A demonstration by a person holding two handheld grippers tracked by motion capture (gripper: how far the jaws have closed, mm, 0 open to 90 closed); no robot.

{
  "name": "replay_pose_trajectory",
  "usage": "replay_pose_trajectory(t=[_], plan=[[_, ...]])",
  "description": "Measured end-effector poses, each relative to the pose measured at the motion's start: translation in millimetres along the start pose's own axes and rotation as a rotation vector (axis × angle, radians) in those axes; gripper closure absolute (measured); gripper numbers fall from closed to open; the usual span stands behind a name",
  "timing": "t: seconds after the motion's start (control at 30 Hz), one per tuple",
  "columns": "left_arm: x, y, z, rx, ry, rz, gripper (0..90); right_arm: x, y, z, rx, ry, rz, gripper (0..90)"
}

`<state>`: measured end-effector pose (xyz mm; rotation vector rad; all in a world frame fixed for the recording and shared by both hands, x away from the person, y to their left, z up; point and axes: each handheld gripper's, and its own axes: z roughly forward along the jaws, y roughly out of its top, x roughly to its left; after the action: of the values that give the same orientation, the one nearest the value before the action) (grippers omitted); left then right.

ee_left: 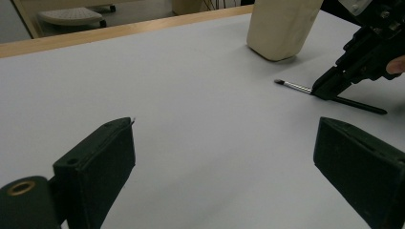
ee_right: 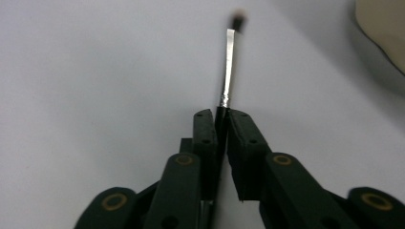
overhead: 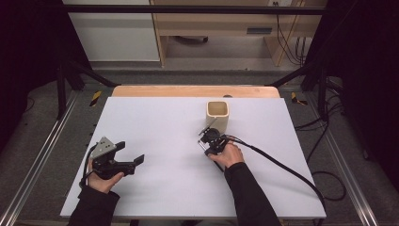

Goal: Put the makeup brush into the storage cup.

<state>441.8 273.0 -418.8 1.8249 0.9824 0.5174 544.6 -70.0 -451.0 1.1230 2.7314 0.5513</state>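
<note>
Black-handled brush (ee_right: 228, 71), silver ferrule, clamped in right gripper (ee_right: 221, 117); left gripper (ee_left: 224, 157) jaws apart.

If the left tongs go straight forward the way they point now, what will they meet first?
Probably the thin brush, which the right tongs hold low over the white table. The beige cup stands just behind it. The left tongs are open with bare surface ahead, though depth is unclear.

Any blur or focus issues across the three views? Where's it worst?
Right gripper view is worst: the brush tip smears to a dark blob and the beige cup at the corner is soft, though the right tongs are sharp. Left gripper view: left tongs slightly soft, the brush crisp. High view: evenly lit, surroundings dark.
</note>
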Motion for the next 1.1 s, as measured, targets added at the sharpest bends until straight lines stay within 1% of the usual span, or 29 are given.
replay_pose_trajectory(t=[0.1,0.3,0.37,0.4,0.43,0.47,0.53,0.6,0.63,0.67,0.7,0.73,0.77,0.83,0.97,1.07,1.1], plan=[[0.0,0.0,0.0,0.000,0.000,0.000,6.4,-0.4,-0.2,0.1,-0.003,0.000,-0.015,83.5],[0.0,-0.1,0.1,0.001,-0.001,0.001,6.5,-0.3,-0.4,-0.1,-0.002,0.000,-0.020,82.9],[0.1,-0.1,0.1,0.001,-0.001,0.001,6.5,0.3,-0.5,-0.4,-0.004,-0.004,-0.019,78.4],[0.1,-0.1,0.0,0.001,-0.001,0.001,6.5,1.4,-0.4,-1.4,-0.001,-0.008,-0.004,77.7],[0.2,-0.1,0.0,0.001,-0.001,0.001,6.5,1.6,-0.6,-2.4,-0.004,-0.011,-0.004,76.7],[0.2,-0.1,0.0,0.001,-0.001,0.001,6.5,1.3,-0.6,-3.6,-0.012,-0.010,-0.017,74.8],[-0.1,-0.1,0.0,0.001,-0.001,0.002,6.5,1.8,-0.1,-5.6,-0.015,-0.011,-0.018,73.9],[-0.5,0.2,0.2,0.000,-0.002,0.002,6.5,1.8,0.9,-10.8,-0.012,-0.001,-0.026,70.3],[-0.7,0.2,0.3,0.000,-0.002,0.002,6.5,1.0,1.2,-12.0,-0.011,-0.003,-0.036,69.6],[-0.7,0.2,0.3,0.000,-0.002,0.002,6.5,1.0,1.2,-12.0,-0.011,-0.003,-0.036,69.6],[-0.7,0.1,0.6,0.002,-0.001,0.002,6.5,-0.2,2.3,-16.4,-0.005,-0.010,-0.029,67.7],[-0.7,0.1,0.6,0.002,-0.001,0.002,6.5,-0.2,2.3,-16.4,-0.005,-0.010,-0.029,67.7],[-0.8,0.1,0.7,0.003,-0.002,0.003,6.5,-2.1,3.1,-18.0,0.006,0.005,-0.031,68.2],[-0.8,0.1,0.7,0.004,-0.002,0.003,6.5,-2.6,3.5,-18.1,0.010,0.004,-0.033,68.1],[-0.4,-0.1,0.9,0.005,-0.003,0.004,6.5,-0.3,6.8,-12.6,0.049,-0.001,-0.036,68.0],[-0.4,-0.2,1.1,0.008,-0.003,0.006,6.5,-0.5,8.6,-8.4,0.057,-0.005,-0.075,68.3],[-0.5,-0.2,1.1,0.008,-0.003,0.006,6.5,1.2,9.7,-7.7,0.063,-0.001,-0.057,68.6]])
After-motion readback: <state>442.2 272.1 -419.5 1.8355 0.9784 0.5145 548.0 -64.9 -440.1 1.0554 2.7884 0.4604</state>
